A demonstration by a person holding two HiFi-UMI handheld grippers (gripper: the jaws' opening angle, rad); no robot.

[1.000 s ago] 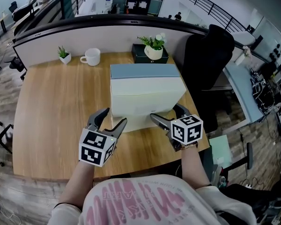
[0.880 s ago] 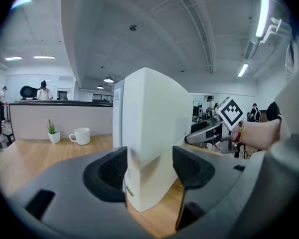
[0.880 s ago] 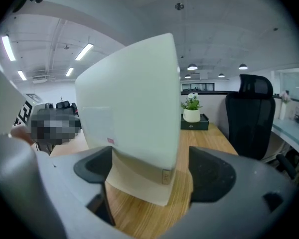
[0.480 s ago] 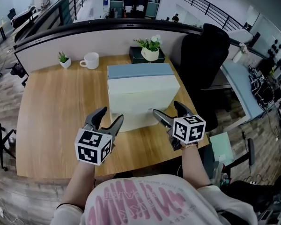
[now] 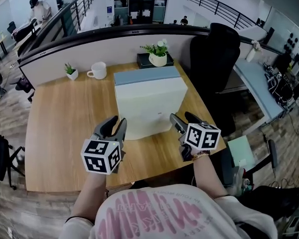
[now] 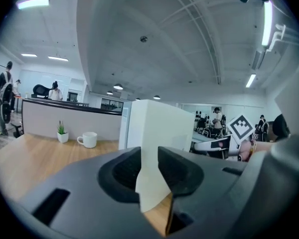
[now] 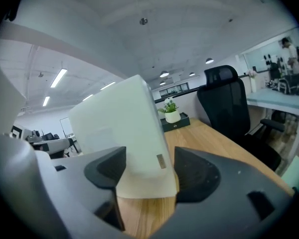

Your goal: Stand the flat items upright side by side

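Two flat boxes stand upright in the middle of the table (image 5: 65, 118): one white box (image 5: 147, 106) nearer the person and one blue-grey box (image 5: 145, 75) right behind it. They stand face to face with no gap showing between them.

Two tongs are held low at the near side of the white box, one at each bottom corner. The left tongs (image 5: 116, 121) sit just beside its near left corner. Their jaws have just been closing and now stand only a narrow gap apart. In the left gripper view that corner of the white box shows in the gap, but the pads do not seem to press on it. The right tongs (image 5: 183, 119) sit just beside the near right corner. Their jaws have also just been closing, yet they stand wider apart than the left pair. In the right gripper view the box's corner shows between them, clear of both pads.

At the far edge of the table stand one white mug (image 5: 98, 70) and two potted plants. One is a small green plant (image 5: 71, 71) just left of the mug. The other is a flowering plant (image 5: 158, 56) in a white pot that rests on one dark tray (image 5: 143, 59). One black chair (image 5: 214, 59) stands off the table's right side.
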